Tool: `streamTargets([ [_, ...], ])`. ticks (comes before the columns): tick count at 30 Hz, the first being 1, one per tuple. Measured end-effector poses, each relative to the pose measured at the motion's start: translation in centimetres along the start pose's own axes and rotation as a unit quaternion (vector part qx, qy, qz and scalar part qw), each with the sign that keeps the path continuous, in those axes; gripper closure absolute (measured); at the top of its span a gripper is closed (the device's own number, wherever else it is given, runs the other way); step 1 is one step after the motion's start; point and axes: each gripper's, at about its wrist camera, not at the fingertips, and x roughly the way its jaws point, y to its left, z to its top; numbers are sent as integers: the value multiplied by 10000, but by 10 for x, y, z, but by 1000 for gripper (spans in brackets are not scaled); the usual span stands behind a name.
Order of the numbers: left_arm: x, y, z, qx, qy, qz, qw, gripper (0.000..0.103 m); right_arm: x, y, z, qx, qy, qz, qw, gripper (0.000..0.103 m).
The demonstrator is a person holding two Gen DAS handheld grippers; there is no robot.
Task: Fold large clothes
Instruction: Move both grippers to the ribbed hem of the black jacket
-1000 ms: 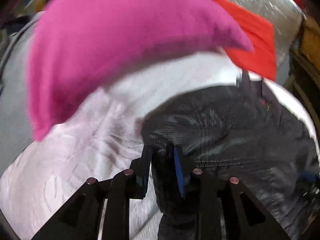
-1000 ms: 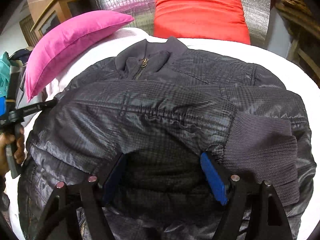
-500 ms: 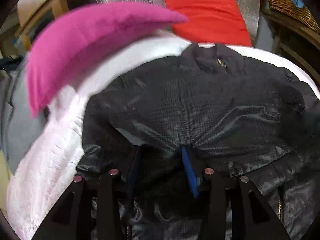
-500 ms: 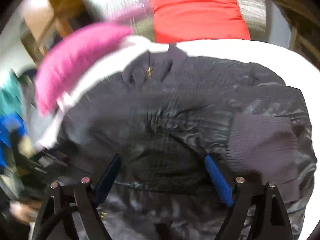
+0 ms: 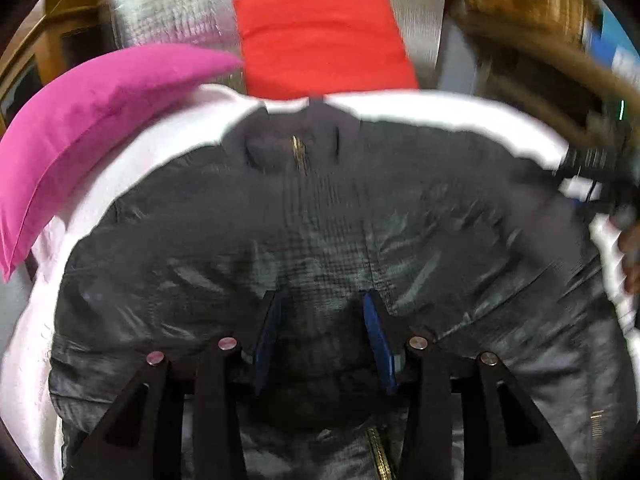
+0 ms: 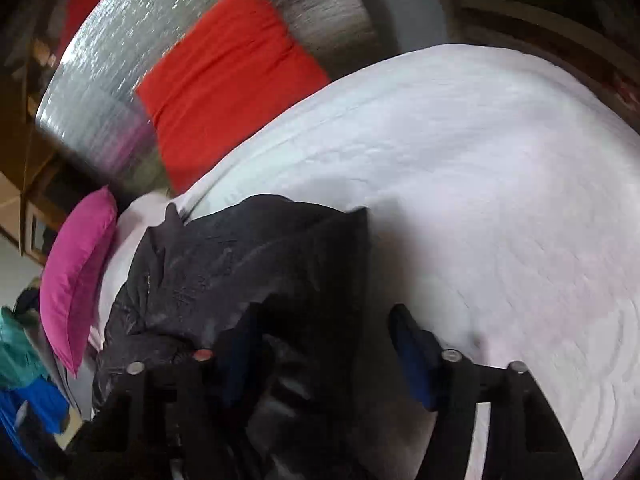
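Two grippers work a dark quilted jacket point(image 5: 320, 220) spread on a white bed point(image 6: 500, 200).
From the left wrist view, a pink pillow point(image 5: 92, 120) lies at the left edge, a red cushion point(image 5: 324, 40) stands against the silvery headboard point(image 5: 168, 4), and the left gripper point(image 5: 324, 332) hangs over the jacket's lower middle, jaws partly apart with fabric between them; whether they pinch it I cannot tell. At the jacket's right edge the right gripper point(image 6: 324, 352) is closing its jaws with dark fabric bunched between them.
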Motion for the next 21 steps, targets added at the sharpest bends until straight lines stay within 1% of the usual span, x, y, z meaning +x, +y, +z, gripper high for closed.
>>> streamTargets([
  [1,2,-2,-2,60,-48,69,9999,59,0,8,5,-135,-11,-73,9999,84],
  [2,2,-2,-3,82,-63,103,9999,59,-5,18,9,-377,-171,-132,9991,90],
  [3,2,-3,-3,87,-40,115,9999,59,-10,29,10,-583,-344,-195,9975,90],
  [4,0,-4,-5,84,2,115,9999,59,-8,33,12,-659,-368,-283,9967,90],
  [5,1,-4,-6,66,37,107,9999,59,-5,29,10,-659,-265,-381,9967,90],
  [6,1,-3,-6,70,57,108,9999,59,6,25,6,-707,-86,-575,9958,90],
  [7,0,-5,-5,112,52,131,9998,59,9,20,5,-734,-80,-621,9953,87],
  [8,-1,-5,-5,172,39,171,9997,59,8,15,4,-648,-147,-661,9956,77],
  [9,-1,-4,-5,179,42,185,9997,58,3,8,3,-461,-227,-615,9968,70],
  [10,1,-4,-5,168,50,181,9997,58,-5,4,2,-266,-353,-580,9973,58],
  [11,1,-3,-6,147,63,170,9997,58,-16,2,0,-158,-523,-559,9969,54],
  [12,2,-4,-7,151,68,168,9997,58,-25,3,-1,-157,-652,-564,9962,54],
  [13,6,-4,-6,163,70,176,9997,58,-41,9,-6,-269,-862,-578,9942,54],
  [14,6,-5,-6,172,65,197,9996,58,-50,15,-11,-375,-960,-513,9934,54],
  [17,7,-8,-6,207,53,284,9994,58,-69,45,-33,-775,-990,-100,9920,54],
  [18,6,-9,-6,211,65,302,9993,58,-72,57,-47,-965,-919,44,9911,54],
  [19,6,-8,-6,196,82,293,9993,58,-69,63,-56,-1089,-805,97,9907,54],
  [21,4,-6,-3,130,125,247,9995,58,-46,68,-72,-1256,-271,-57,9917,54],
])
